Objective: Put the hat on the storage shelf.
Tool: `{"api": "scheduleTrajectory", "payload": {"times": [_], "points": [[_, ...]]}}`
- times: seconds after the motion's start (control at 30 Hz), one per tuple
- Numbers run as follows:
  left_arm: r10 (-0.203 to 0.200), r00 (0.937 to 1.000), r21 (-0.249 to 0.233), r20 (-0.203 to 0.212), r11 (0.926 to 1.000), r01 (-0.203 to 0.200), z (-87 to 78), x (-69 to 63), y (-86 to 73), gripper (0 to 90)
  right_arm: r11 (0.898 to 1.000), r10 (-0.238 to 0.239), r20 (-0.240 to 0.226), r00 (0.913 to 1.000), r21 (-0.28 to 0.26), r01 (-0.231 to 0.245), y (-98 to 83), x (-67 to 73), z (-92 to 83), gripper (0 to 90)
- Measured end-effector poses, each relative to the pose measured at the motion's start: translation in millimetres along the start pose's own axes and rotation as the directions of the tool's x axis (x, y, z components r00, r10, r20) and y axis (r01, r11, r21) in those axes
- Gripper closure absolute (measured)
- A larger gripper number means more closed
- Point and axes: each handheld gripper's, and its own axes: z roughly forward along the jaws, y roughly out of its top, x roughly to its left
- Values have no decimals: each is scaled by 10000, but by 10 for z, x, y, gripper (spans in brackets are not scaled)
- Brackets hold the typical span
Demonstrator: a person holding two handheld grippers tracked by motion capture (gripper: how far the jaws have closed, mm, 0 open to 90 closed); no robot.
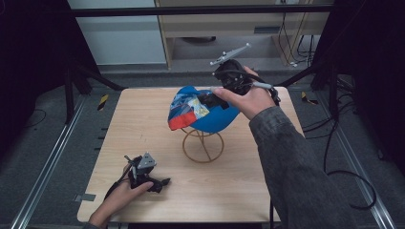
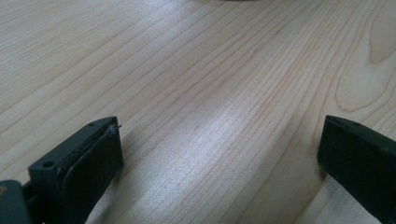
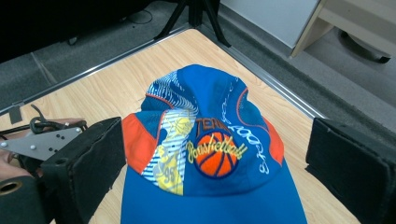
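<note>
The blue cap (image 1: 205, 112) sat on a wire stand (image 1: 203, 145) toward the far middle of the table (image 1: 239, 191), with the right gripper (image 1: 217, 100) over it, jaws apart. A careless nudge could have tipped the light stand. The left gripper (image 1: 160, 183) rested open near the front left edge, with bare wood all around.

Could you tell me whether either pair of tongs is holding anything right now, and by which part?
Nothing is held. The right tongs hang open above the blue cap on its wire stand; the left tongs rest open on the table.
</note>
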Motion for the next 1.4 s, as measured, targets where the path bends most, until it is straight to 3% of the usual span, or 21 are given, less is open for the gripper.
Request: {"api": "scheduleTrajectory", "payload": {"times": [0.37, 0.9, 1.17, 1.4], "points": [[-14, 10000, 1, 8, 10000, 14, 0, -1, 0, 0, 9993, 242, 103, 9997, -272, -240, -185, -88, -249, 108], [-25, 10000, 5, 1, 10000, 25, 2, -2, 2, 0, 9975, 588, 436, 9973, -416, -570, -418, -172, -536, 95], [-52, 10000, -2, -20, 10000, 52, 6, -5, 5, 0, 9946, 917, 782, 9927, -559, -875, -695, -274, -769, 96], [-48, 10000, 0, -21, 10000, 48, 7, -4, 6, 0, 9914, 1266, 1017, 9867, -455, -1225, -965, -425, -852, 124]]}}
